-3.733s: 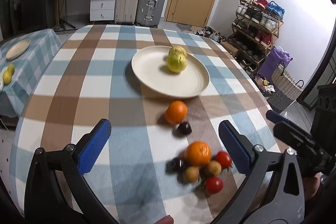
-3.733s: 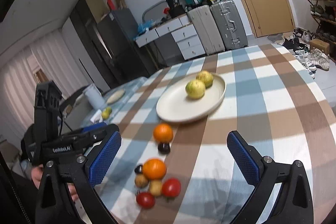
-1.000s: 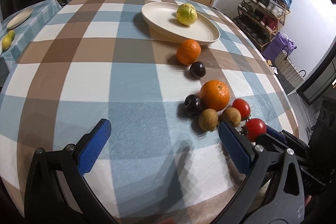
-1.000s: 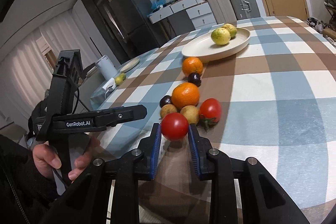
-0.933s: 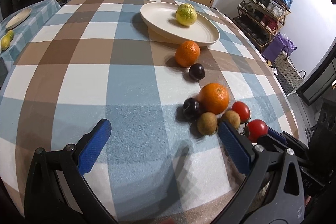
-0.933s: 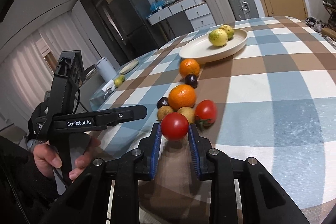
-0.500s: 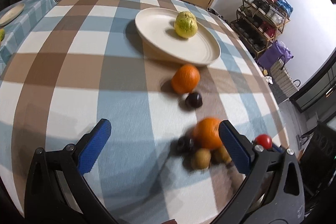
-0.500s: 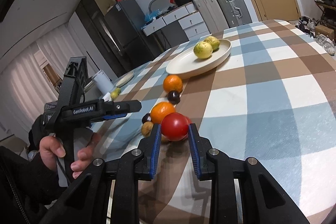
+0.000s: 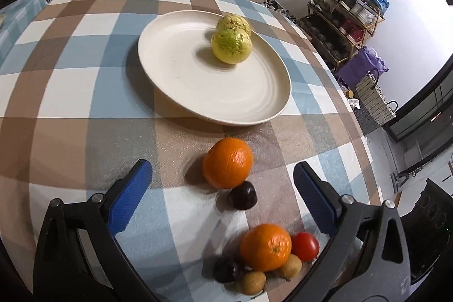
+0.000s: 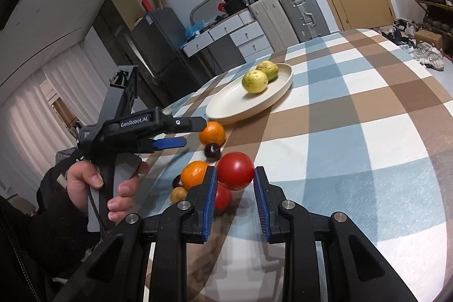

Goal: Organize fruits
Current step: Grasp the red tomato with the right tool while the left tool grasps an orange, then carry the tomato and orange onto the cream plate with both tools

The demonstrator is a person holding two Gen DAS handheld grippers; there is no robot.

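My right gripper [image 10: 235, 177] is shut on a red tomato [image 10: 235, 171], held just above the checked table. Below it lies a second tomato [image 10: 223, 197], beside an orange [image 10: 194, 174], a dark plum and a small brown fruit. My left gripper [image 9: 222, 183] is open and hangs over another orange [image 9: 228, 162] and a dark plum [image 9: 243, 199]. Seen from the right wrist, the left gripper [image 10: 184, 135] is held in a hand just short of that orange [image 10: 212, 132]. A cream plate [image 9: 181, 81] beyond carries two yellow-green fruits [image 9: 232, 45].
The table edge [image 9: 354, 115] curves away on the right, with a shoe rack [image 9: 348, 10] and a woven basket [image 9: 373, 98] on the floor beyond it. Suitcases [image 10: 283, 13] and a drawer unit [image 10: 240, 41] stand behind the table.
The right gripper has lifted the tomato off the table and carried it forward. The left gripper has moved forward from the near fruit cluster to over the far orange, closer to the plate.
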